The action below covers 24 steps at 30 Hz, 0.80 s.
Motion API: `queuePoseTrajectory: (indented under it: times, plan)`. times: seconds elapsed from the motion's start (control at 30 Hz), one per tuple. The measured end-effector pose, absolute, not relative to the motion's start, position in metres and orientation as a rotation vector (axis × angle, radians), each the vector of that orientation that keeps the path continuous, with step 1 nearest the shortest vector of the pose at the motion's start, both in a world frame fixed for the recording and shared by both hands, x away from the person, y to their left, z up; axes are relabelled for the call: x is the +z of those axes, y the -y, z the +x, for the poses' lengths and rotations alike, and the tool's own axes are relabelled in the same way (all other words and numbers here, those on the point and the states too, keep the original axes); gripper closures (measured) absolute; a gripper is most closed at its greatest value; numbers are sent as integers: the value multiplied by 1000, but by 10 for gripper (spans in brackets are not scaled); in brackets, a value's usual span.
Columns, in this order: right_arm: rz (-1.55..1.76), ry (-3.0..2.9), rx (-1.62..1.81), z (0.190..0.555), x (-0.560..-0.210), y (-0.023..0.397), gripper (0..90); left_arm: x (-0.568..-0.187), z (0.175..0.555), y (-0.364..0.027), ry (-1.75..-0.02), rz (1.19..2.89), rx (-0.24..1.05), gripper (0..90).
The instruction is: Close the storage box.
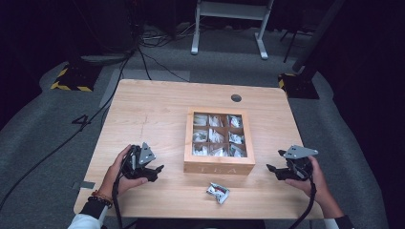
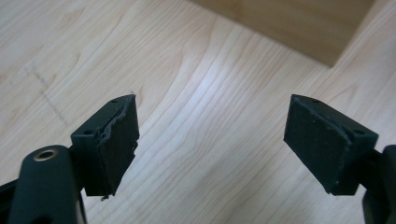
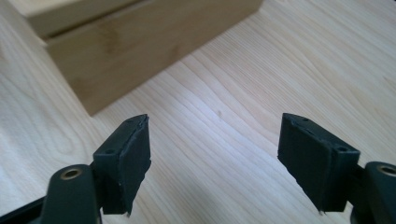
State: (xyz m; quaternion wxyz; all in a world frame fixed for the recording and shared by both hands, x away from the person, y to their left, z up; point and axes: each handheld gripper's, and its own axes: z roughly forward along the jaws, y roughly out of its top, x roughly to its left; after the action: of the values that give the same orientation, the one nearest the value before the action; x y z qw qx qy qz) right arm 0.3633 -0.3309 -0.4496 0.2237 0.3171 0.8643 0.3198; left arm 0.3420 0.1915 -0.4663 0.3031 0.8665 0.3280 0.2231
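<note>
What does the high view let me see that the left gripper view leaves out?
The high view alone gives the glass-lidded wooden tea box whole, its nine compartments of white sachets, a loose crumpled white-and-red sachet in front of it, and both hands.

The left gripper view alone gives a close look at the left hand-held gripper: worn black pads, jaws apart, nothing between.

Both show the pale wooden table and part of the box.

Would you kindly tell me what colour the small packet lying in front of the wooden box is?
White with a red mark, best seen in the high view: packet.
</note>
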Motion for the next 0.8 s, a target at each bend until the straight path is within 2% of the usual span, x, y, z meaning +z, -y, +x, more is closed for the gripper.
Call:
queuePoseTrajectory:
  times: [0.43, 0.6, 0.67, 0.8]
  plan:
    - [1051, -2353, 883, 366, -481, 366, 254, -493, 343, -217, -961, 2320, 527, 172]
    - [1099, -2328, 902, 365, -489, 376, 248, -497, 344, -225, -1002, 2265, 466, 172]
    - [1123, -2315, 898, 364, -492, 379, 240, -502, 345, -230, -1023, 2208, 398, 171]
    - [1124, -2298, 878, 363, -496, 382, 206, -504, 345, -233, -1020, 2189, 386, 166]
